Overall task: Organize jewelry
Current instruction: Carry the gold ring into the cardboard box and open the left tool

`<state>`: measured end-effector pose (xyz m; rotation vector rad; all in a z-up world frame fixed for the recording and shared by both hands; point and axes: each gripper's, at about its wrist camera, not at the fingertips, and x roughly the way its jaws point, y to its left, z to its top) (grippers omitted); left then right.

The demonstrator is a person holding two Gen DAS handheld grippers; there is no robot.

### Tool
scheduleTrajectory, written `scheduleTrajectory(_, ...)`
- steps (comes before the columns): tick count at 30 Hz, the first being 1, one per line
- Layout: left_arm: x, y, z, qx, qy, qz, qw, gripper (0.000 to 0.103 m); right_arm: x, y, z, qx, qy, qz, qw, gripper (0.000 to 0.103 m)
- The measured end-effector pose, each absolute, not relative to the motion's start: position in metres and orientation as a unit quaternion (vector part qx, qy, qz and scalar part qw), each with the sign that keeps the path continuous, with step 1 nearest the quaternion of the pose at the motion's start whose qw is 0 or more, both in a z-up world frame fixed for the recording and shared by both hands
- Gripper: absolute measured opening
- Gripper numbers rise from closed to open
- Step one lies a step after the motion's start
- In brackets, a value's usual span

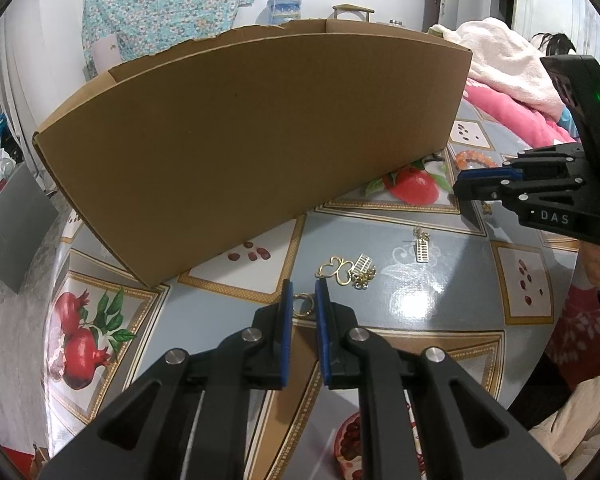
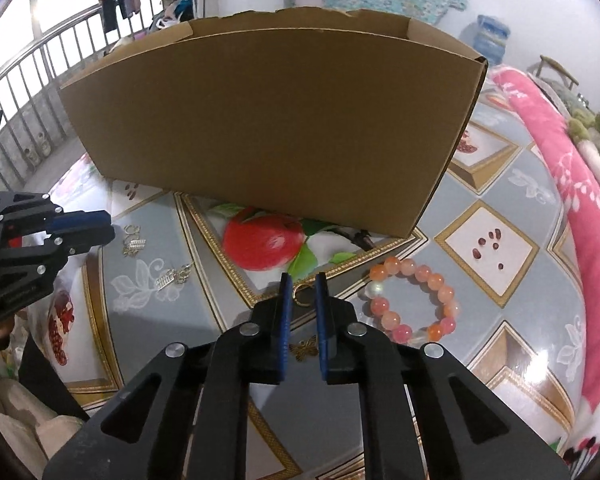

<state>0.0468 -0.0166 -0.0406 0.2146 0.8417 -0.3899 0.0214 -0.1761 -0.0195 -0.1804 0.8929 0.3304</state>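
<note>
Both claws are narrow, the left gripper (image 1: 303, 286) pinching 1 gold ring (image 1: 302, 304) and the right gripper (image 2: 303, 278) nipping a second hoop (image 2: 303, 294), likely bound for the cardboard box (image 2: 260, 120) just behind.

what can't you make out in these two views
- Inside of the cardboard box: both views, hidden by its near wall.
- Gold ring in the right gripper: pad contact hidden.
- Beaded bracelet: left view, cut off by the right gripper.
</note>
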Motion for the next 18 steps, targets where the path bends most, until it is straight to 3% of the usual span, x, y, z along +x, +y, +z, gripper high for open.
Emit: scheduleTrajectory(18, 0.044, -0.014, -0.035, 0.107, 0.395, -0.189, 0.893, 0.01, 0.008, -0.202, 0.003, -0.042, 0.407, 0.158, 0.899, 0.008)
